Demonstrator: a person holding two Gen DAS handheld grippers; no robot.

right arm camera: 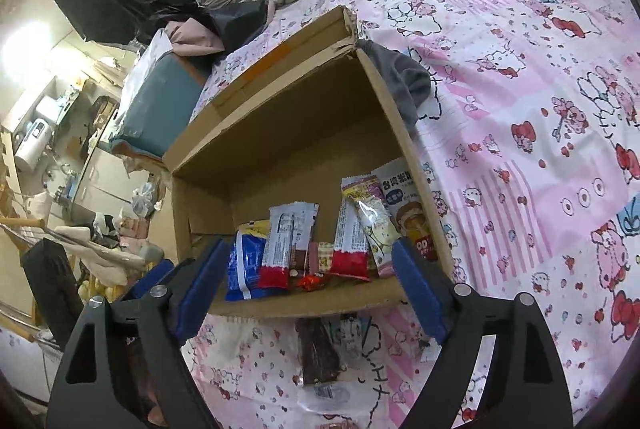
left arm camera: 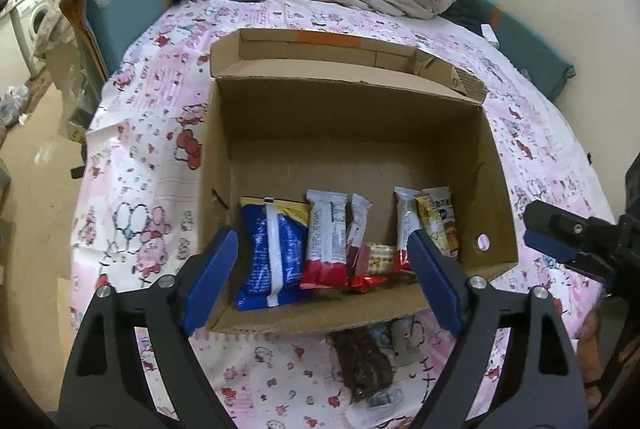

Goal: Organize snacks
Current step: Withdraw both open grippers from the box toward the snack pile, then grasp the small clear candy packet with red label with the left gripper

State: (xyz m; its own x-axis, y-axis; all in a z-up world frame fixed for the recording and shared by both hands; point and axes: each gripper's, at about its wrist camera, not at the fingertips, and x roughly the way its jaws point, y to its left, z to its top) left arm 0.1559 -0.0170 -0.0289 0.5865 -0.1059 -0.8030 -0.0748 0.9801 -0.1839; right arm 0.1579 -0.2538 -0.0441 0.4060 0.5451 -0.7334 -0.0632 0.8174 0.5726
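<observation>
Looking through the left wrist view: the box (left arm camera: 348,165) sits open on the pink sheet (left arm camera: 152,157), with a row of snacks standing along its near wall, namely a blue pack (left arm camera: 272,253), a red-and-white bar (left arm camera: 326,241), a second like it (left arm camera: 404,225) and a yellow pack (left arm camera: 438,225), with small red wrappers low between them. The left gripper (left arm camera: 324,281) hangs over the near wall, jaws wide apart and holding nothing. The right gripper (left arm camera: 560,241) shows at the right edge, outside the box; its state cannot be judged from here. One dark bar (left arm camera: 362,365) lies on the sheet just in front of the box, beside a clear wrapper. Right wrist view: the same box (right arm camera: 288,117), the same row, and the dark bar (right arm camera: 320,353) on the sheet below the near wall. The right gripper (right arm camera: 310,289) is spread open and empty. Judgement: most snacks are boxed; the dark bar and perhaps the wrapper beside it remain to go in. Far half of the box is unfilled.
</observation>
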